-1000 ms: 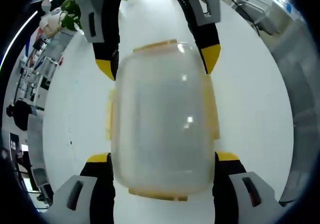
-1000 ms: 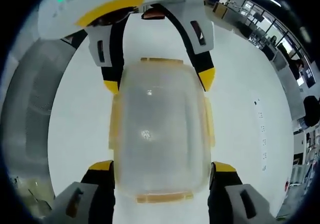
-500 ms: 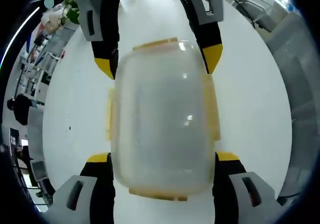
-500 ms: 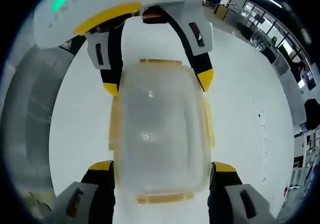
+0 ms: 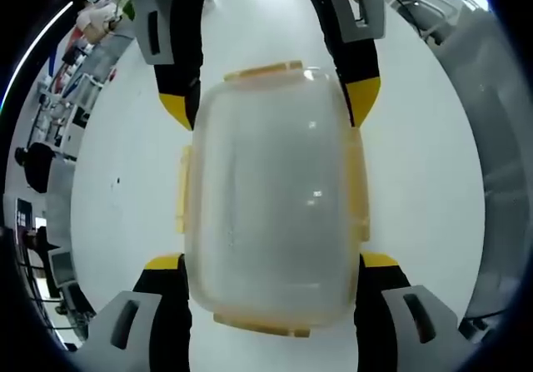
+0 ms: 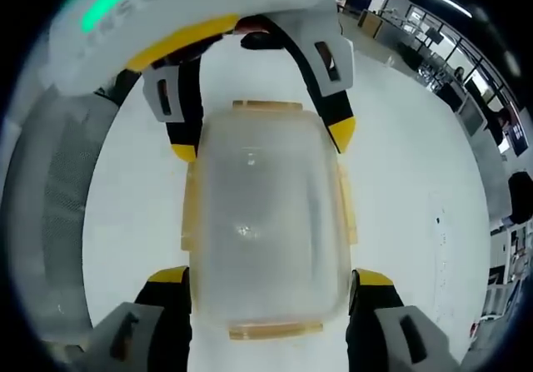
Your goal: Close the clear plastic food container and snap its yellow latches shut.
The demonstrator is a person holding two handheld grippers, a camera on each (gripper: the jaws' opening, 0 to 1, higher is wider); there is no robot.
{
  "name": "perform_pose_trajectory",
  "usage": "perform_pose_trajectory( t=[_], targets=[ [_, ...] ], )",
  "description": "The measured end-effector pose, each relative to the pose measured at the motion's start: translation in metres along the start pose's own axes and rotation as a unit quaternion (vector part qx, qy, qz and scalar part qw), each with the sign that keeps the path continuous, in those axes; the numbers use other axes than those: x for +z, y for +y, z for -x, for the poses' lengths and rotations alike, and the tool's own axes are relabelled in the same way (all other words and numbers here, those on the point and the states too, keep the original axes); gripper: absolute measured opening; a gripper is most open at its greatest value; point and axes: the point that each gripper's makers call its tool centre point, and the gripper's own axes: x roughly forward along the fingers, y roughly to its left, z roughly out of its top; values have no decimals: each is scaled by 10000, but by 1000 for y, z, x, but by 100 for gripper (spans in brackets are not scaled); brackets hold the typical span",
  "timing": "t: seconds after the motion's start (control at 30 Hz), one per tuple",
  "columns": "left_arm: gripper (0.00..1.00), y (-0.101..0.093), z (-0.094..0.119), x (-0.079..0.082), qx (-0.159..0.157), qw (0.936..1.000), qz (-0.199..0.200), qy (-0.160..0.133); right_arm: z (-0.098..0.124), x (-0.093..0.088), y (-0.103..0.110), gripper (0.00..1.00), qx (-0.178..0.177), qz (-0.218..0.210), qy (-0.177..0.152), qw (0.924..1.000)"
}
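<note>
The clear plastic food container [image 5: 271, 193] sits with its lid on, held between the 2 grippers above a white table [image 5: 416, 164], and we cannot tell whether it rests on that surface or hangs just over it. In the left gripper view the left gripper [image 5: 271, 260] has its yellow-tipped jaws against the container's 2 long sides near one end, while the right gripper [image 5: 271, 106] comes in from the top and clamps the far end. The right gripper view mirrors this: the right gripper [image 6: 271, 276] pinches the near end and the left gripper [image 6: 260, 137] pinches the far one. Both sets of tongs are pressed onto the container, not spread.

The yellow latches [image 5: 360, 193] seem to lie against the walls, but through the cloudy plastic we cannot tell if each has clicked home.

We judge the main risk to be squeezing: the walls are thin and likely flex, so more jaw pressure could bow them and pop a side latch open or lift the lid. If either gripper lets go unevenly, the smooth plastic could slip and tilt out of the other's hold.

Counted: 1 container, 4 latches, 2 grippers, 1 table.
</note>
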Motion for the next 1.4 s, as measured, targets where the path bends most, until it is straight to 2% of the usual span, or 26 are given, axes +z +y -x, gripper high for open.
perform_pose_trajectory(
  t=[0.23,0.47,0.87,1.1,1.33,1.4],
  targets=[
    [79,5,3,-15,11,10000,66,6,-5,15,-3,76,-16,7,-17,10000],
    [80,12,3,-22,10,9999,96,-62,-9,22,-11,76,-18,26,13,10000],
    [80,26,0,-22,52,9998,148,-78,-10,22,-27,76,-11,72,40,10000],
    [80,28,-1,-22,50,9998,134,-115,-10,22,-27,77,-79,69,17,9999],
    [80,27,0,-21,62,9998,142,-92,-11,19,-26,79,-146,273,62,9995],
    [80,28,2,-20,43,9997,188,-157,-6,22,-27,80,-151,227,-72,9996]
  ],
)
